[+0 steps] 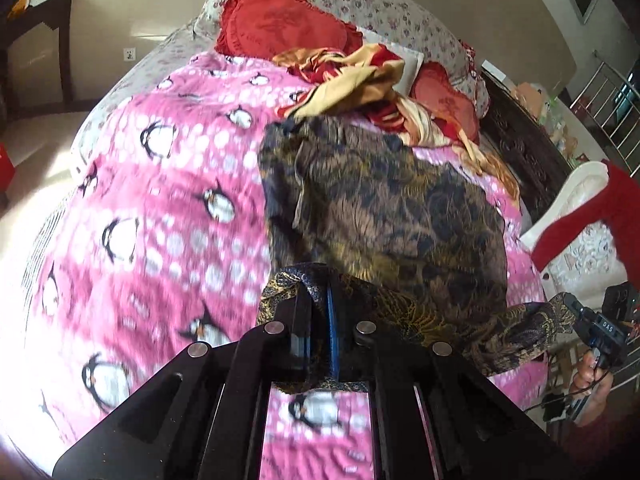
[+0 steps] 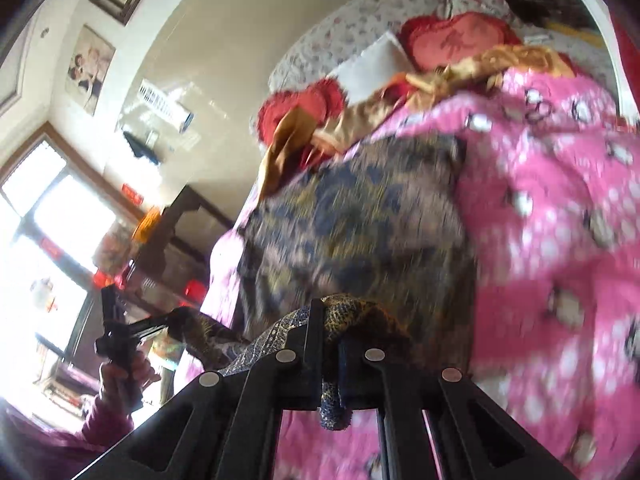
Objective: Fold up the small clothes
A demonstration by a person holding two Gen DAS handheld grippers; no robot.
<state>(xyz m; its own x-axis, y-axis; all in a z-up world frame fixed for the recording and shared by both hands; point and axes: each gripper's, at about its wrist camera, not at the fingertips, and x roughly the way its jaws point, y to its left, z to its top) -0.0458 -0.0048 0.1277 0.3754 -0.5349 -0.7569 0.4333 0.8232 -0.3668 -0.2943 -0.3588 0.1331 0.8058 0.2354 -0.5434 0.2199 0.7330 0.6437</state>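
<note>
A dark navy and gold patterned garment hangs lifted above the pink penguin blanket on the bed. My left gripper is shut on its near edge, with cloth bunched between the black fingers. At the far right of the left wrist view my right gripper pinches the garment's other corner. In the right wrist view the garment is blurred and spreads ahead; my right gripper is shut on its hem, cloth dangling between the fingers. My left gripper shows at the lower left, gripping the other end.
Red frilled cushions and a crumpled red and gold cloth lie at the head of the bed by a floral pillow. A red garment drapes over a white chair to the right. A dark wooden table stands at the left.
</note>
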